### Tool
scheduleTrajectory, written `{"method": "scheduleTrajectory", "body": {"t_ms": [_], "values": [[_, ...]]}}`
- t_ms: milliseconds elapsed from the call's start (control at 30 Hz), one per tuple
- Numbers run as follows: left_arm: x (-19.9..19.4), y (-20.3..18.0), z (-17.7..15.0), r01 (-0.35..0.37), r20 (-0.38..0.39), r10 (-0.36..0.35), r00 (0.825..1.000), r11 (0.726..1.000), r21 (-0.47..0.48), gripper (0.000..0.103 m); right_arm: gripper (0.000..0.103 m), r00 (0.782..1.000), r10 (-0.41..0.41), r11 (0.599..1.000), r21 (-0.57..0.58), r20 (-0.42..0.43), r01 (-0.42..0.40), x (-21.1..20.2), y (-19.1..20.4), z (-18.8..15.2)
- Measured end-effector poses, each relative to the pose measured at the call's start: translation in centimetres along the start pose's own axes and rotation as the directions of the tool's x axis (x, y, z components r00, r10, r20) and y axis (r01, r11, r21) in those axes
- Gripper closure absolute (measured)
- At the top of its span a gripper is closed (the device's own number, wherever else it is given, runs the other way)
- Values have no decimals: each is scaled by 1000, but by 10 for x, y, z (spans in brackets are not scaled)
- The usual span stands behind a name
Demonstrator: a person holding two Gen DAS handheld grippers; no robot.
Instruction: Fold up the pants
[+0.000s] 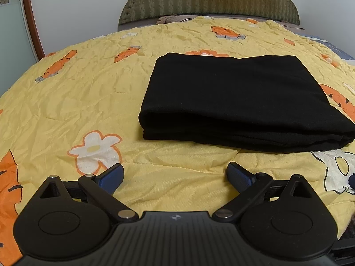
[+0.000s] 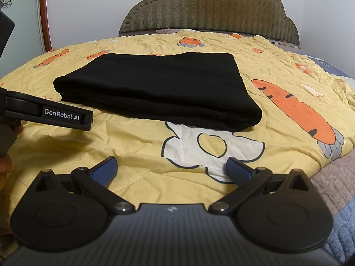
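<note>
The black pants point(image 1: 239, 102) lie folded into a thick rectangular stack on the yellow carrot-print quilt point(image 1: 77, 102); they also show in the right wrist view point(image 2: 159, 88). My left gripper point(image 1: 175, 175) is open and empty, hovering over the quilt a short way in front of the stack's near edge. My right gripper point(image 2: 170, 168) is open and empty, also in front of the stack, over a white flower print. The left gripper's body point(image 2: 51, 113) appears at the left of the right wrist view, beside the stack.
A padded olive headboard point(image 1: 208, 0) stands at the far end of the bed against a white wall. A wooden-framed panel point(image 1: 31, 20) is at the far left. The quilt's right edge point(image 2: 328, 157) drops onto a grey-blue bedspread point(image 2: 339, 201).
</note>
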State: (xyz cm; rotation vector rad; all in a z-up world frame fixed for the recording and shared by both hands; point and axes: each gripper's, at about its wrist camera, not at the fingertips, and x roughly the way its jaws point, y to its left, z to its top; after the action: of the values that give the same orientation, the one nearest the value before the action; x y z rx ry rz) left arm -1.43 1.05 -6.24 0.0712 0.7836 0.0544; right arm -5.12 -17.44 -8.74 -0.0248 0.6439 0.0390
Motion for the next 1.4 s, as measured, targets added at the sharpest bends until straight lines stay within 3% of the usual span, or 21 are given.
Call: {"method": "scheduleTrajectory", "body": {"t_ms": [867,1400], "values": [[2,4,4,17,-51,-18,999,1000,-20,1,0,1000,9,1000,-2,18,-9,2,-4,-2],[0,5,-2,27,-40,-28,999,999,-25,1,0,1000,13,1000,-9,15,-13,3,-4,-1]]}}
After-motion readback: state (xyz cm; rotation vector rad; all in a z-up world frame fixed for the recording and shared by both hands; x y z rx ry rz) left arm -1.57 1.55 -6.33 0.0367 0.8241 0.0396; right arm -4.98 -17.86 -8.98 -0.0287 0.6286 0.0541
